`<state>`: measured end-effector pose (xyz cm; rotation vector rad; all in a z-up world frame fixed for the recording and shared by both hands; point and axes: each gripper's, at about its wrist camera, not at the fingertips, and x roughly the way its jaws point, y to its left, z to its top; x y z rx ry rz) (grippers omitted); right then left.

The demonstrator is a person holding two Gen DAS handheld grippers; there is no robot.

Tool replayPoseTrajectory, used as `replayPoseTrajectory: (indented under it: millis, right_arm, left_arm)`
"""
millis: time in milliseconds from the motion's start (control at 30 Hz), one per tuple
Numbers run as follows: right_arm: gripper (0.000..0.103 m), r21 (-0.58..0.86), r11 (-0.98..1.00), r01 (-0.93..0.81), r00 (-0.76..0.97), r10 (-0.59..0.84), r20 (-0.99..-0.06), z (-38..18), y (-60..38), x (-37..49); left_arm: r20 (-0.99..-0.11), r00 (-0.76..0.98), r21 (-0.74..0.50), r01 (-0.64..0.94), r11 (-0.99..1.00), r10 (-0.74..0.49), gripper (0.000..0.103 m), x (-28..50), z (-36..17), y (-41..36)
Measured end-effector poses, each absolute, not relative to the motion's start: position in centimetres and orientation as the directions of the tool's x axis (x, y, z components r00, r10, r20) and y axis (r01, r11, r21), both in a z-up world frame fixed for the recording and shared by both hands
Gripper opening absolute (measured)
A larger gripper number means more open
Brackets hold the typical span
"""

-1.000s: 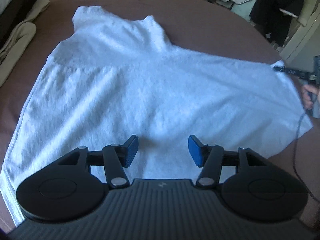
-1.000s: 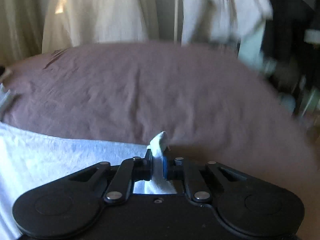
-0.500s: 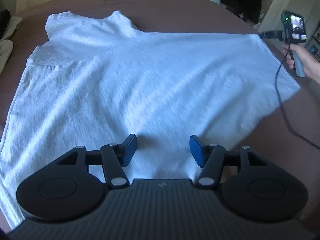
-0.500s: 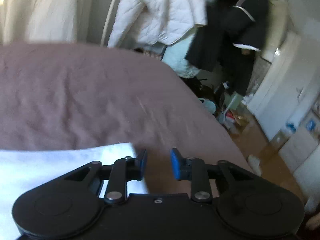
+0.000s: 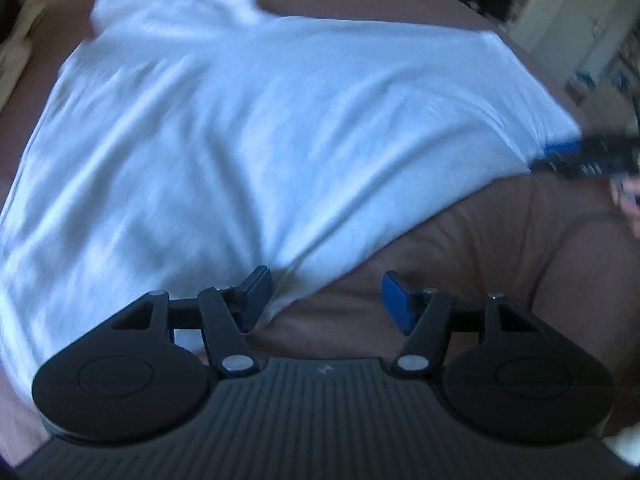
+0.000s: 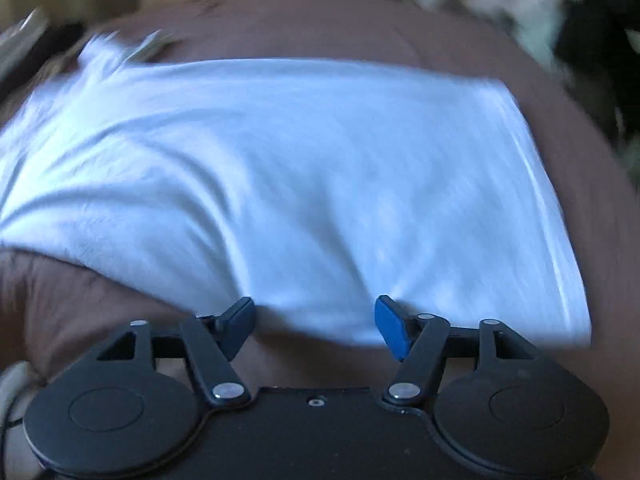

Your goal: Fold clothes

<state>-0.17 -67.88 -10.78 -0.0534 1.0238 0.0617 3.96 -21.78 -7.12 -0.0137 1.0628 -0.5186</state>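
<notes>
A brown bed cover [image 5: 500,232] is being shown filling both views, wrinkled near the lower right of the left wrist view. Spread flat across it, a white T-shirt [image 5: 248,128] is being seen, its collar and one short sleeve lying at the far left end and its hem running down the right side. In the right wrist view the same shirt [image 6: 320,184] is being shown lengthwise, with its straight hem on the right and its near edge curving just ahead of the tool.

The left gripper [image 5: 326,298] is being held with its jaws spread wide and nothing between them; its left finger is sitting over the shirt's near corner, while its right finger is over bare cover. Whether the shirt is being touched cannot be told.

The right gripper [image 6: 314,326] is likewise being held wide apart and empty, the shirt's near edge lying just beyond and between its fingertips. In the left wrist view it [image 5: 568,156] is being seen at the shirt's right hem corner, blurred by motion, with part of a hand [image 5: 630,200] showing behind it.
</notes>
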Motion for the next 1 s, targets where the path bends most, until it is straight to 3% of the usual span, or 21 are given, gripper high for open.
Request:
replayPoseTrajectory:
  millis: [100, 200, 267, 333, 433, 467, 500, 600, 700, 800, 1000]
  right_arm:
    - [0.073, 0.036, 0.999, 0.019, 0.521, 0.021, -0.853, -9.6, -70.2, -2.3]
    - [0.074, 0.294, 0.931, 0.216, 0.598, 0.112, -0.793, -10.1, -74.3, -4.3]
    - [0.077, 0.450, 0.831, 0.327, 0.659, 0.141, -0.739, -10.8, -76.8, -5.1]
    - [0.084, 0.429, 0.832, 0.352, 0.698, 0.072, -0.712, -10.4, -76.7, -4.9]
    - [0.082, 0.399, 0.830, 0.391, 0.747, -0.033, -0.664, -9.7, -76.6, -4.6]
    - [0.058, 0.389, 0.828, 0.405, 0.761, -0.068, -0.646, -9.4, -76.5, -4.6]
    - [0.007, 0.380, 0.825, 0.418, 0.773, -0.103, -0.626, -9.2, -76.5, -4.5]
    - [0.003, 0.355, 0.814, 0.459, 0.801, -0.207, -0.561, -8.5, -76.3, -4.2]
    - [0.002, 0.331, 0.797, 0.506, 0.809, -0.304, -0.504, -8.1, -76.4, -3.9]
    - [0.002, 0.266, 0.778, 0.570, 0.730, -0.330, -0.599, -11.5, -78.0, -3.4]
    - [0.003, 0.156, 0.817, 0.555, 0.708, -0.365, -0.605, -12.4, -77.9, -2.7]
  left_arm:
    - [-0.811, 0.377, -0.359, 0.284, 0.889, -0.448, 0.061, 3.9, -6.4, -18.7]
    - [-0.772, 0.405, -0.469, 0.157, 0.869, -0.490, 0.061, 3.0, -5.9, -15.0]
    - [-0.773, 0.462, -0.457, 0.069, 0.887, -0.434, 0.062, 2.7, -5.7, -12.9]
    - [-0.782, 0.508, -0.411, 0.016, 0.911, -0.362, 0.062, 3.0, -5.7, -11.8]
    - [-0.766, 0.528, -0.429, 0.005, 0.903, -0.367, 0.062, 3.8, -5.7, -11.5]
    - [-0.770, 0.530, -0.416, 0.006, 0.909, -0.356, 0.062, 4.0, -5.7, -11.7]
    - [-0.787, 0.524, -0.378, 0.007, 0.926, -0.326, 0.062, 4.1, -5.9, -11.9]
    - [-0.829, 0.488, -0.300, 0.026, 0.954, -0.274, 0.060, 4.2, -6.7, -12.1]
    - [-0.829, 0.469, -0.317, 0.055, 0.947, -0.305, 0.060, 4.1, -7.3, -11.4]
    - [-0.836, 0.454, -0.311, 0.072, 0.948, -0.309, 0.057, 4.1, -7.4, -10.8]
    - [-0.828, 0.449, -0.352, 0.051, 0.935, -0.336, 0.054, 4.6, -7.5, -9.5]
